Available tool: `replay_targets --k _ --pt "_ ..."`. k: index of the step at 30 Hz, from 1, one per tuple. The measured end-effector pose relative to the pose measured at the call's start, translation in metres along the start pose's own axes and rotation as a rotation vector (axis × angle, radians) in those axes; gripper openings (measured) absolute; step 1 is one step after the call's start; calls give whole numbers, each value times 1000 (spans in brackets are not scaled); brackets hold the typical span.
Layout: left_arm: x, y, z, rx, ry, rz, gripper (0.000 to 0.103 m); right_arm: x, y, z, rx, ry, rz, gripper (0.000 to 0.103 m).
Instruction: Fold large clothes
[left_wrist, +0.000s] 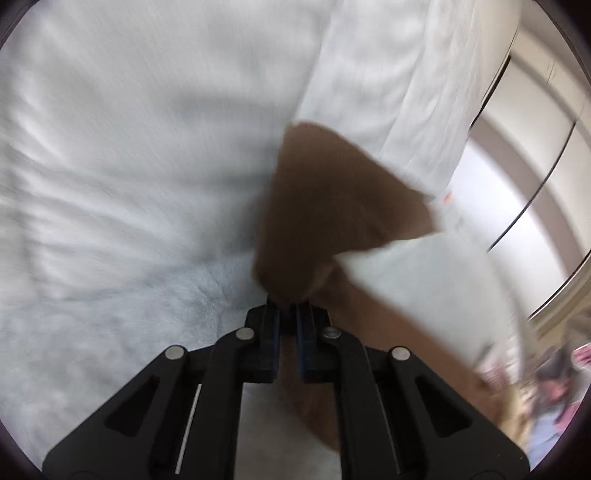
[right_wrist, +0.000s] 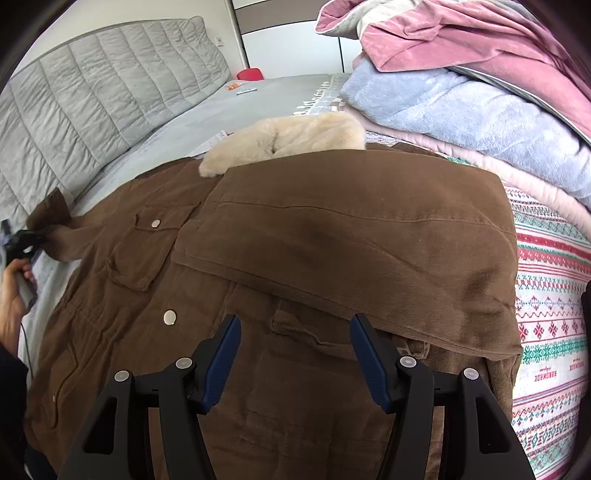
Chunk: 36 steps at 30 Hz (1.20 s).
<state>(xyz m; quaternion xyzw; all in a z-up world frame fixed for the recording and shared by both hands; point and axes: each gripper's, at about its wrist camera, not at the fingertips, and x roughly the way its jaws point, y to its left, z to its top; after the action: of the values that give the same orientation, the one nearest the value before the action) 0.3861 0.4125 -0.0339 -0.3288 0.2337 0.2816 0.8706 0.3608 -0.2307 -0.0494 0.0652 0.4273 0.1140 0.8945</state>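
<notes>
A brown jacket (right_wrist: 295, 229) with a cream fur collar (right_wrist: 288, 136) lies spread on the bed, one sleeve folded across its chest. My right gripper (right_wrist: 295, 325) hovers open over the jacket's lower front, with nothing between its fingers. At the far left, a hand holds my left gripper (right_wrist: 26, 240) at the cuff of the other sleeve (right_wrist: 51, 218). In the blurred left wrist view, the left gripper (left_wrist: 288, 306) is shut on that brown sleeve (left_wrist: 332, 195), which hangs bunched above the pale sheet (left_wrist: 129, 147).
A pile of pink and blue blankets (right_wrist: 461, 110) rises at the right, over a patterned quilt (right_wrist: 546, 295). A grey quilted headboard (right_wrist: 92, 92) runs along the left. A red object (right_wrist: 251, 74) sits at the bed's far end. Wardrobe doors (left_wrist: 517, 184) show beyond the bed.
</notes>
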Motion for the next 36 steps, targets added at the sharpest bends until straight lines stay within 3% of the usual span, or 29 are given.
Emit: replay_targets --k 3,6,9,11,13,14,16,18,21,22,23,24,25,27,31,36 --pt "-40 -1 9 -9 -77 -67 6 -2 0 1 4 -3 12 62" --pt "-45 8 7 -84 -50 -114 6 -1 2 1 3 1 23 62" --pt "-32 9 -5 3 -31 -81 6 1 3 0 13 15 38 62" --pt "-16 14 -22 46 60 -71 8 1 2 0 18 18 43 62" --pt "6 24 -35 26 152 -4 9 -1 0 0 24 16 47 62" --pt "11 30 -37 2 164 10 12 -2 -2 1 29 14 50 62" --pt "16 34 -35 -17 147 9 29 -3 -3 1 36 10 52 62" --pt "14 32 -30 -20 90 -12 52 -4 -4 2 37 9 50 62" --pt "16 15 -21 52 34 -29 59 -3 -3 2 37 11 51 62" --pt "15 11 -20 74 20 -16 59 -4 -2 1 36 11 52 62" --pt "15 7 -15 89 9 -1 48 -4 -1 1 33 10 53 62" --pt "17 2 -12 99 3 10 14 -5 -1 1 32 8 54 62" --pt "16 0 -12 109 10 26 7 -5 -1 2 34 6 55 63" --pt "18 -12 -5 107 6 38 7 -8 -3 3 45 -2 61 62" --pt "-18 -33 2 95 -68 -23 6 -13 -14 5 88 -15 76 62" --pt "-78 -126 12 171 -121 -219 6 -13 -37 7 201 -9 120 62"
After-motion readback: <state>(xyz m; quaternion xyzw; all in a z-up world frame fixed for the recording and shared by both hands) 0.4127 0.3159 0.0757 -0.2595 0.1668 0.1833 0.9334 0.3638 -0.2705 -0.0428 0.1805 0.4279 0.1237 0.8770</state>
